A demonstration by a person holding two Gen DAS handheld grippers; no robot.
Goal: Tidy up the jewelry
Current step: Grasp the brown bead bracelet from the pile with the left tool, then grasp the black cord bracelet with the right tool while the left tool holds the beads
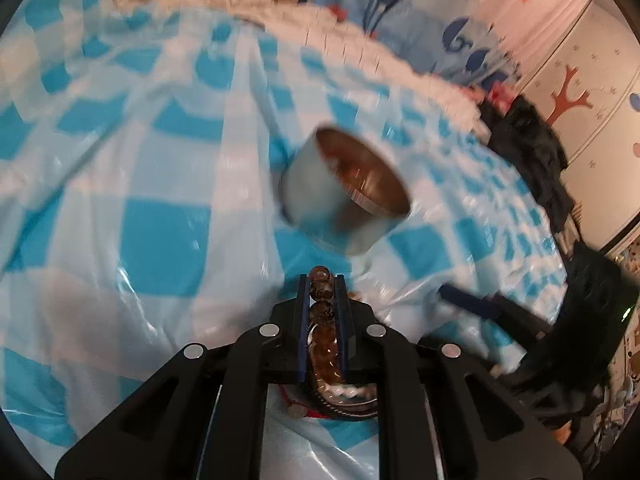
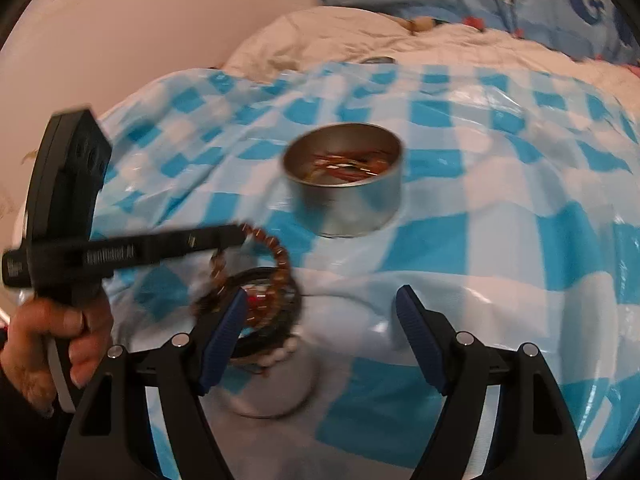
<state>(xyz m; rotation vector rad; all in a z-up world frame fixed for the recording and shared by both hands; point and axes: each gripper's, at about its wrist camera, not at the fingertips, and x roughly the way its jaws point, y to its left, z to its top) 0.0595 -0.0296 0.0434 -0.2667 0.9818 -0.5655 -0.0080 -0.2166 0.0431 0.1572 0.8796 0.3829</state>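
Now left claw [image 1: 323, 280] pinches bead bracelet [image 1: 321, 312]; tin [image 1: 346, 196] beyond.

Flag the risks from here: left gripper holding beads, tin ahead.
1. The left gripper pinches the brown bead bracelet by only a few beads; most of the loop dangles and could slip free.
2. The loop hangs just above the pile of other jewelry and may snag it.
3. The round metal tin sits on a wrinkled checkered plastic sheet and may tip if bumped.
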